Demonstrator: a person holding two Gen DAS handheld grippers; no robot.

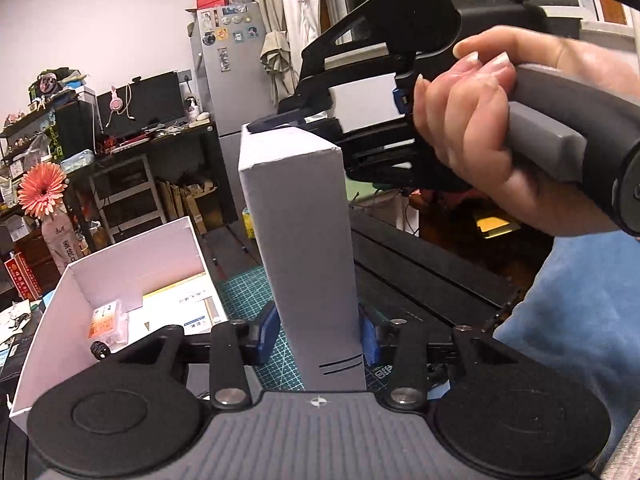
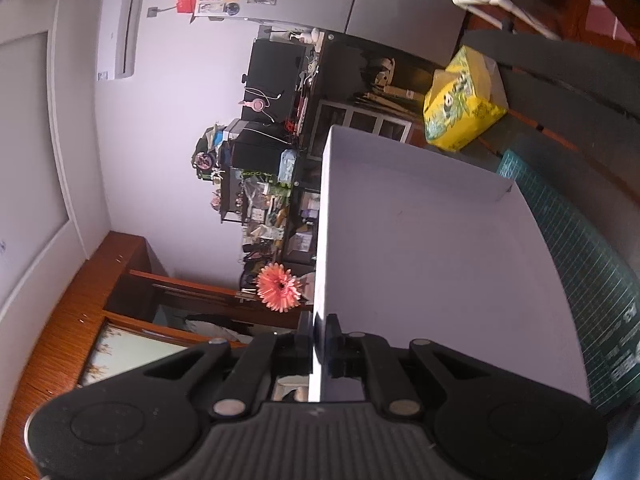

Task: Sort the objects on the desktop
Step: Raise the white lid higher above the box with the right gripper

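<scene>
Left wrist view only: tall white cardboard box [image 1: 304, 248] upright at frame centre over green cutting mat [image 1: 244, 292], left gripper [image 1: 318, 338] jaws pinching its base; right gripper [image 1: 320, 120] clamps its top edge. Open white tray [image 1: 52, 320] lower left. Right wrist view: right gripper [image 2: 320, 334] jaws pressed on box [image 2: 432, 280] edge; box bottom hidden.

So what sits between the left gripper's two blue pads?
The tall white box, clamped between the left gripper pads over the green cutting mat; left wrist view.
</scene>
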